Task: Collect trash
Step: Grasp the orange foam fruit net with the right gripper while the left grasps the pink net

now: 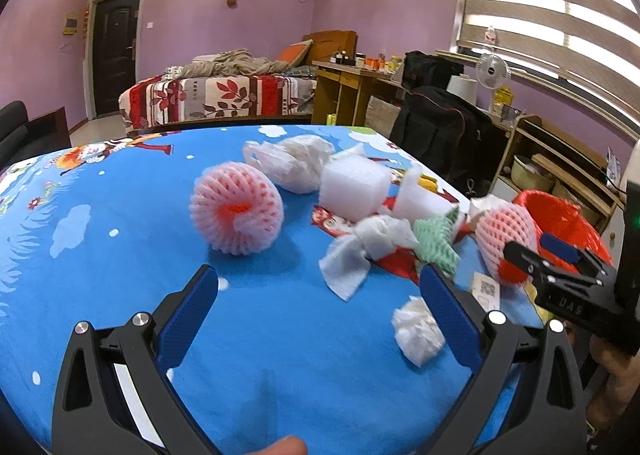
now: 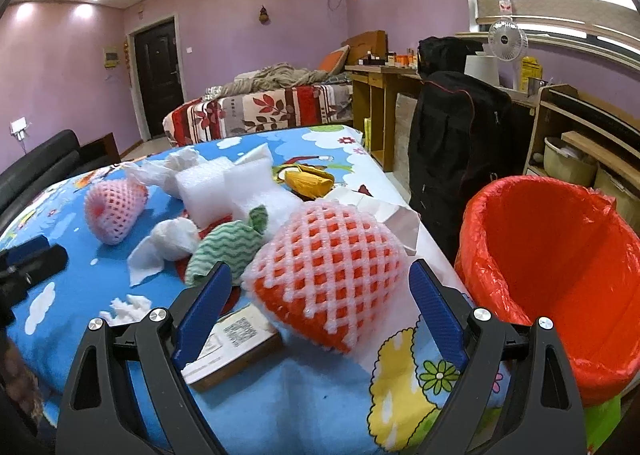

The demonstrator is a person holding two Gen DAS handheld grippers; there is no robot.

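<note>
Trash lies on a table with a blue cartoon cloth [image 1: 120,215]. My left gripper [image 1: 320,287] is open and empty, above the cloth short of a pink foam fruit net [image 1: 236,211] and a knotted white tissue [image 1: 372,243]. A crumpled white wad [image 1: 418,331] lies by its right finger. My right gripper [image 2: 320,287] is open, its fingers on either side of a second pink-and-orange foam net [image 2: 328,267], not closed on it. It also shows in the left wrist view [image 1: 552,255]. A bin with a red liner [image 2: 560,275] stands right of the table.
White foam blocks [image 2: 216,191], a green wavy cloth [image 2: 228,247], a yellow wrapper [image 2: 308,179], white paper [image 2: 384,215] and a small box with a QR code [image 2: 236,343] lie on the cloth. A black bag [image 2: 456,143], shelves and a bed stand beyond.
</note>
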